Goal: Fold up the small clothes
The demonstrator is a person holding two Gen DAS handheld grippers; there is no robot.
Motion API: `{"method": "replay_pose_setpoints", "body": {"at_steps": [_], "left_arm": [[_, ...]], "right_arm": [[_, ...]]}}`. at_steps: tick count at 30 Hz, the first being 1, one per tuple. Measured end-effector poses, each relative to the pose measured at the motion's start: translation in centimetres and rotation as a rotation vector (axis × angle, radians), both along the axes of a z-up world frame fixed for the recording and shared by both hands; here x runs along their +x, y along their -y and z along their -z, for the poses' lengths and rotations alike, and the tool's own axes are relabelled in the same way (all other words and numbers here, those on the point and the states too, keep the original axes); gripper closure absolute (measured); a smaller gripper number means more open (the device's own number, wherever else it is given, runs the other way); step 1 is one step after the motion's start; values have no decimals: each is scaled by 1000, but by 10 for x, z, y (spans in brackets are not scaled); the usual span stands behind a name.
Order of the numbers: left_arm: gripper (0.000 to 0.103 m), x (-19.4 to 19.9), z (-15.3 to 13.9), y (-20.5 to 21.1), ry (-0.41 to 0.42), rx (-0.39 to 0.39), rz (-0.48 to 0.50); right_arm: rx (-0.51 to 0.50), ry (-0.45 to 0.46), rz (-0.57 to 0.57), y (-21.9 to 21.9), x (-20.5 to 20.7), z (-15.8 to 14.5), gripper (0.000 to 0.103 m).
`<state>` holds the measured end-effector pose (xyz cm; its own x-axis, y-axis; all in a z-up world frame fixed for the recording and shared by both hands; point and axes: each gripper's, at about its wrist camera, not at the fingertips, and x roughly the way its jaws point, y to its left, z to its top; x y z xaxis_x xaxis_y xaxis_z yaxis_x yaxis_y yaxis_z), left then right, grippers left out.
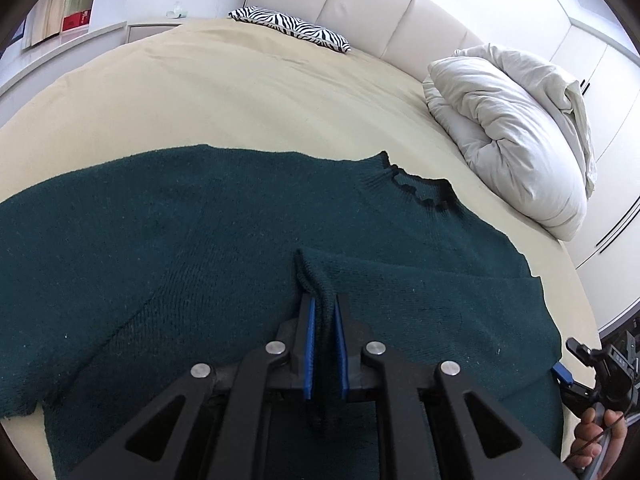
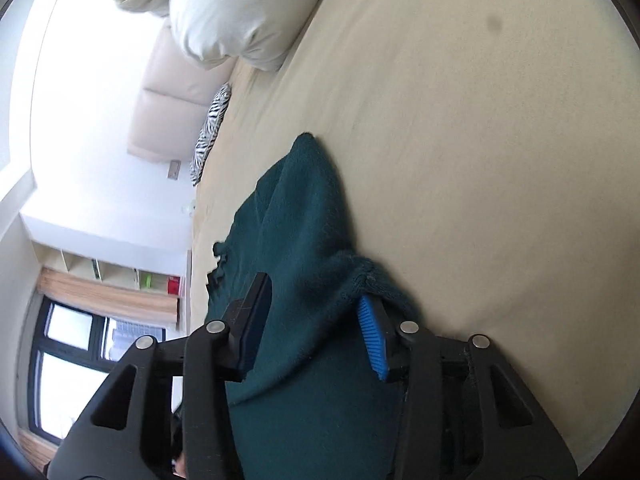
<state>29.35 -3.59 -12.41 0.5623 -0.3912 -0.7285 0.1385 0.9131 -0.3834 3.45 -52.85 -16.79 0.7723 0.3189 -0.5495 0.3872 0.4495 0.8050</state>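
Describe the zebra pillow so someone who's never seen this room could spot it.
Start at the bed with its beige cover and follow it to the padded cream headboard. The zebra pillow lies there, small, flat and black-and-white striped, unlike the big plain white pillow nearby.

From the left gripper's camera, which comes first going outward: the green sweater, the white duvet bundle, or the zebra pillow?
1. Green sweater: pinched in the left gripper, directly ahead.
2. White duvet bundle: to the right, against the headboard.
3. Zebra pillow: farthest, at the bed's far edge, up and slightly left.
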Motion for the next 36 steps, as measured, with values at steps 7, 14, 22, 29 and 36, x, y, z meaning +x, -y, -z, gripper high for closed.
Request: {"method": "replay_pose_setpoints", "body": {"at_steps": [7, 14, 22, 29, 36], "left_arm": [[90, 3, 7, -7, -2, -60, -10], [90, 1, 10, -7, 16, -56, -1], [90, -1, 13, -11, 29, -83, -2], [90, -4, 12, -9, 42, -62, -6], [90, -2, 13, -10, 36, -80, -5]], "right_arm": [[-189, -29, -8, 11, -11, -54, 58], [-289, -153, -36, 30, 69, -40, 56], [-543, -197, -144, 0, 123, -36, 95], [-710, -134, -96, -12, 115, -62, 97], [-684, -212, -122, -1, 122, -43, 90]]}}
